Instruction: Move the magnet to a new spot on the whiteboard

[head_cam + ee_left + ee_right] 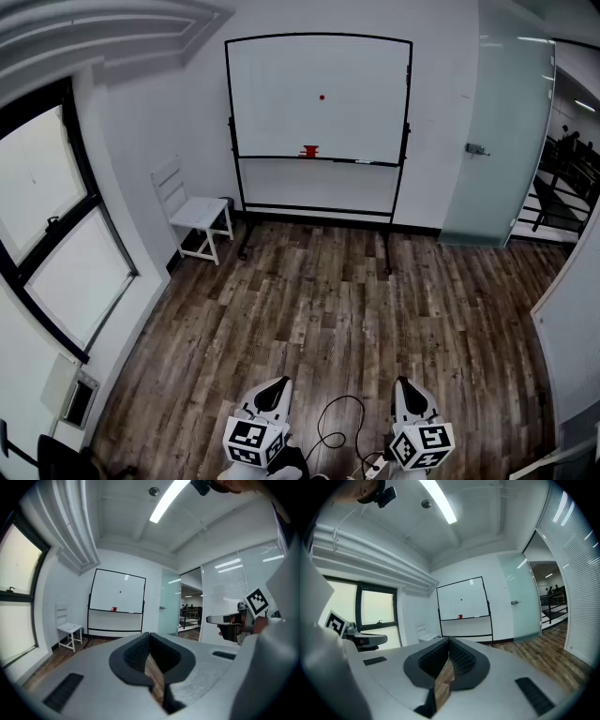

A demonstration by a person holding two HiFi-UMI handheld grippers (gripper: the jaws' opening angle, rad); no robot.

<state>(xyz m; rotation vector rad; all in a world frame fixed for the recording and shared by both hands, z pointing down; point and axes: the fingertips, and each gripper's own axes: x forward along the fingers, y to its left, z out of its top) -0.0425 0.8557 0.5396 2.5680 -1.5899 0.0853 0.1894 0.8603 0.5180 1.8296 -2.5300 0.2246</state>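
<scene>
A small red magnet (322, 97) sticks near the middle of the whiteboard (281, 84), which stands on a black rolling frame against the far wall. The magnet (120, 591) also shows as a dot in the left gripper view, and the magnet (461, 599) in the right gripper view. Both grippers are held low and close to me, a few metres of floor away from the board. My left gripper (277, 383) (149, 634) is shut with nothing in it. My right gripper (403, 382) (449, 640) has its pads together, also holding nothing.
A red object (310, 151) rests on the board's tray beside a marker (364, 161). A white chair (199, 214) stands left of the board, a frosted glass door (497, 141) to its right. Windows (47, 234) line the left wall. A black cable (333, 431) hangs between the grippers.
</scene>
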